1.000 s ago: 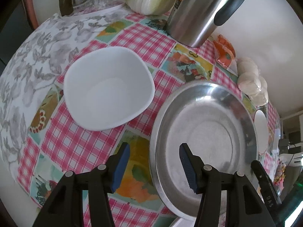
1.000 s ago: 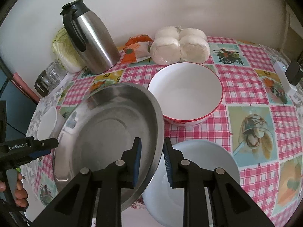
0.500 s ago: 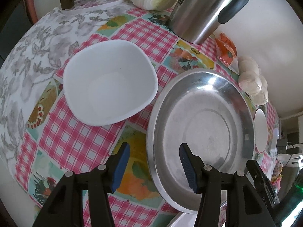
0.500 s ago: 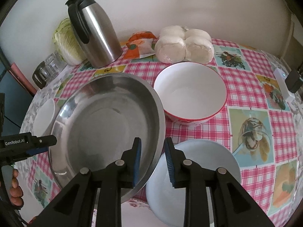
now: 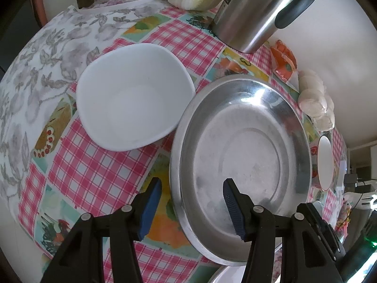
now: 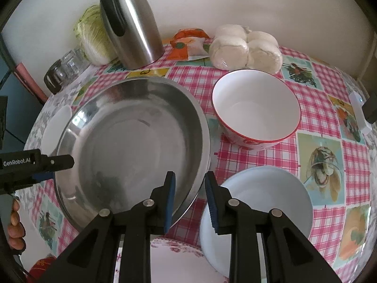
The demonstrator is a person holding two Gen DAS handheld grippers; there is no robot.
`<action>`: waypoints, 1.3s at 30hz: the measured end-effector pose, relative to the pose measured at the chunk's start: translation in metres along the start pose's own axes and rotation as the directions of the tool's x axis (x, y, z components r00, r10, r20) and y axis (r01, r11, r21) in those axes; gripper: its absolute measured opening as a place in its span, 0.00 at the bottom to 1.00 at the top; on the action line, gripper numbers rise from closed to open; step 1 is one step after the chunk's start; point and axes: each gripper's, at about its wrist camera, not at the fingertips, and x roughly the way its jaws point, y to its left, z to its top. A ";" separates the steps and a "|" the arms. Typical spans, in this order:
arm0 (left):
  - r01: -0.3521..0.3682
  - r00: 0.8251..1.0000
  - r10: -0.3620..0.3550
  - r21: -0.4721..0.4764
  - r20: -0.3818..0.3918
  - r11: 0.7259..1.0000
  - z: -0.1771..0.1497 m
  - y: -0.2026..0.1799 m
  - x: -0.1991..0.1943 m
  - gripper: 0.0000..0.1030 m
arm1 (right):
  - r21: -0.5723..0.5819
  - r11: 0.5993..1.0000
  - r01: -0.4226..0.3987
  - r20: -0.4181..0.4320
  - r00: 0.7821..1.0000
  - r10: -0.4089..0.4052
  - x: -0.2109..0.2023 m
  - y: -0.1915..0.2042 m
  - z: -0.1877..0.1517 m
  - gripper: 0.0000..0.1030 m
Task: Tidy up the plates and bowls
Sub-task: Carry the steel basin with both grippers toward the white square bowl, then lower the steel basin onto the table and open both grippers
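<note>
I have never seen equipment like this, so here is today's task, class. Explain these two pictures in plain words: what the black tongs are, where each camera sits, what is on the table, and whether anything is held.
There is no robot here. A person holds a two-finger gripper in each hand, and a wide-angle camera on each one looks along its fingers. One picture comes from the left gripper, the other from the right gripper. A hand shows at the edge of the right view.

On the checked tablecloth sit a steel basin, a white bowl, a red-rimmed bowl, a pale plate, a steel flask, a cabbage and bagged buns.

Each gripper has the basin's rim between its open jaws. Neither seems to pinch it, so nothing is held.
</note>
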 end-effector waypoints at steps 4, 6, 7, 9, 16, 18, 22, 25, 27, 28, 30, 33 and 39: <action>-0.008 1.000 0.008 0.001 -0.001 1.000 -0.001 -0.001 -0.001 0.57 | -0.015 1.000 0.006 -0.001 1.000 -0.007 -0.003 0.003 0.000 0.27; -0.010 1.000 0.010 0.007 0.002 1.000 -0.002 -0.001 -0.002 0.57 | -0.020 1.000 0.012 0.004 1.000 -0.012 -0.007 0.004 0.001 0.27; -0.013 1.000 0.012 0.010 0.003 1.000 -0.002 -0.002 -0.003 0.57 | -0.022 1.000 0.016 0.009 1.000 -0.016 -0.009 0.005 0.002 0.27; -0.022 1.000 0.021 0.021 0.011 1.000 -0.002 -0.004 -0.005 0.57 | -0.022 0.999 0.025 0.015 1.000 -0.025 -0.013 0.005 0.003 0.27; -0.090 0.995 0.087 0.063 0.041 0.994 -0.005 -0.007 -0.010 0.65 | 0.002 0.999 0.050 0.028 0.998 -0.050 -0.020 0.002 0.002 0.40; -0.103 0.994 0.101 0.069 0.040 0.992 -0.006 -0.006 -0.010 0.65 | 0.011 0.999 0.048 0.028 0.998 -0.049 -0.020 0.000 0.002 0.47; -0.131 0.991 0.128 0.086 0.040 0.988 -0.008 -0.011 -0.006 0.66 | 0.019 0.998 0.059 0.029 0.998 -0.060 -0.020 0.000 0.001 0.56; -0.141 0.989 0.136 0.103 0.050 0.985 -0.012 -0.016 -0.005 0.70 | 0.017 0.998 0.060 0.031 0.998 -0.060 -0.020 0.002 0.001 0.59; -0.152 0.987 0.145 0.124 0.062 0.981 -0.015 -0.021 -0.005 0.72 | 0.013 0.998 0.061 0.037 0.997 -0.062 -0.021 0.004 0.000 0.70; -0.156 0.987 0.149 0.131 0.065 0.979 -0.016 -0.022 -0.006 0.78 | 0.008 0.998 0.063 0.040 0.997 -0.063 -0.021 0.005 0.000 0.71; -0.163 0.985 0.152 0.152 0.079 0.975 -0.019 -0.027 -0.006 0.81 | 0.001 0.998 0.061 0.040 0.997 -0.061 -0.021 0.006 -0.001 0.72; -0.168 0.984 0.155 0.172 0.088 0.971 -0.022 -0.031 -0.007 0.81 | 0.002 0.998 0.062 0.044 0.997 -0.062 -0.022 0.006 -0.002 0.78; -0.169 0.982 0.149 0.200 0.113 0.965 -0.029 -0.039 -0.011 1.00 | 0.019 0.997 0.068 0.047 0.997 -0.069 -0.027 0.003 -0.009 0.81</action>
